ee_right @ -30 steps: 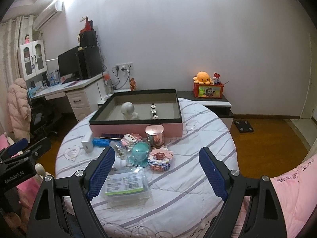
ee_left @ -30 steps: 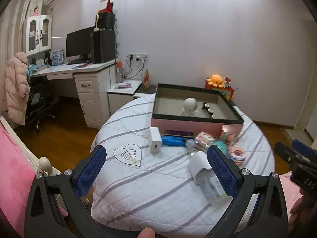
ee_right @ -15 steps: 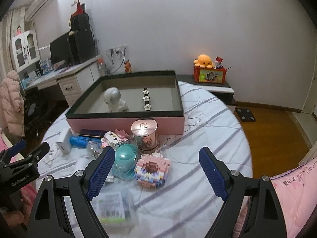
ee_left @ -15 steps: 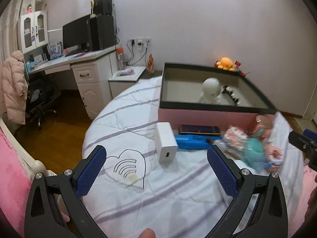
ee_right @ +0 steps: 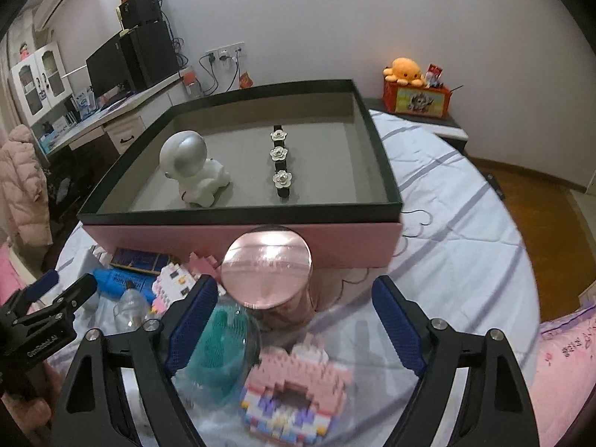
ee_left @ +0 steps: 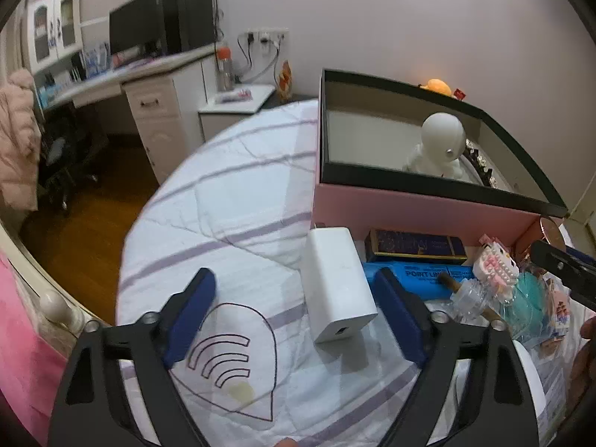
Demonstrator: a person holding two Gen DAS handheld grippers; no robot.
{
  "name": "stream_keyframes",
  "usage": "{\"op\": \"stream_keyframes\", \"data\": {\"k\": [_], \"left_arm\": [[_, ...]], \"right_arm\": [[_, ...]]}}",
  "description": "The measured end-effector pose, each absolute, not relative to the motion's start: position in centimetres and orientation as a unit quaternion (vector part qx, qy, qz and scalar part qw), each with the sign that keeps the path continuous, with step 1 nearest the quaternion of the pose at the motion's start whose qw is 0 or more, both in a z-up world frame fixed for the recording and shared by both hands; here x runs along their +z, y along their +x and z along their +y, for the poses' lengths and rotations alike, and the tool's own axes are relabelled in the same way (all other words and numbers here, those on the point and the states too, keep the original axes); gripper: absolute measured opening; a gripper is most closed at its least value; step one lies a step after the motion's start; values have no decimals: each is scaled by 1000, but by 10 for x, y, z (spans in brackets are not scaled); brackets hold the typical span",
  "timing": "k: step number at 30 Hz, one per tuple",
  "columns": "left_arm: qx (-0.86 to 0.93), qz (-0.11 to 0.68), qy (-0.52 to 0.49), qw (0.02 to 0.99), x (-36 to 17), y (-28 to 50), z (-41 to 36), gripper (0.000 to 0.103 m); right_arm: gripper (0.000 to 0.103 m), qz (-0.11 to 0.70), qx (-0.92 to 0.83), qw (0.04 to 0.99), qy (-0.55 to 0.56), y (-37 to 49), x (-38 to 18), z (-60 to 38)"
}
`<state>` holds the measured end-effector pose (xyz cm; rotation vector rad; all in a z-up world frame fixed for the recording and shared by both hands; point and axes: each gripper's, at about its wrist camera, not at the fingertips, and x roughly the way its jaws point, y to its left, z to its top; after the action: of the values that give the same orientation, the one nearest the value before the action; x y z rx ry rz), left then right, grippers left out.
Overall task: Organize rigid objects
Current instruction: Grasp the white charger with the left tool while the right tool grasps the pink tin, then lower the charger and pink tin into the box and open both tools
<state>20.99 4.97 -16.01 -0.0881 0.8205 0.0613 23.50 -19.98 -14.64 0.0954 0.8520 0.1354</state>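
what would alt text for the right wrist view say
The right gripper, closing with nothing gripped, hangs over a pink round tin, a brick toy and a teal toy on a striped bedspread. Behind stands a pink box holding a white astronaut and a flower strap.

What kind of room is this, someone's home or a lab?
Most likely a home bedroom or study: a desk with a monitor, a plush octopus on a side cabinet, and a puffy coat hanging nearby.

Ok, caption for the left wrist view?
Left gripper, jaws closing, nears the white charger beside the pink box.
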Motion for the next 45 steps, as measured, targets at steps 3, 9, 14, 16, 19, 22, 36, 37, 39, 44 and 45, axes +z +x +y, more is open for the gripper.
{"op": "stream_keyframes", "data": {"k": [3,9,14,16,19,22,36,37,39,44,45], "left_arm": [[21,399,-43,916,-160,210,49,67],[-7,408,-53,911,-159,209,44,23],[-18,411,-67,909,-157,205,50,23],[-20,410,-63,910,-155,202,49,23],[-20,404,-59,912,-149,197,47,23],[-17,394,-58,917,-140,192,48,23],[-31,325,-33,945,-70,185,34,23],[-35,317,-32,947,-62,188,32,23],[-38,304,-30,952,-51,194,29,23],[-48,273,-29,960,-24,223,21,23],[-50,271,-30,961,-21,232,19,23]], "right_arm": [[71,420,75,903,50,240,-150,-199],[51,419,91,902,41,244,-154,-193],[51,413,95,904,52,236,-150,-198],[51,408,97,906,53,232,-146,-199],[51,399,98,910,53,225,-138,-200],[51,390,102,914,53,219,-128,-202],[51,339,127,931,46,205,-73,-201],[51,332,126,934,39,207,-66,-199],[51,322,126,938,30,212,-55,-195],[51,306,128,943,20,238,-32,-190],[51,307,129,943,19,245,-29,-188]]}}
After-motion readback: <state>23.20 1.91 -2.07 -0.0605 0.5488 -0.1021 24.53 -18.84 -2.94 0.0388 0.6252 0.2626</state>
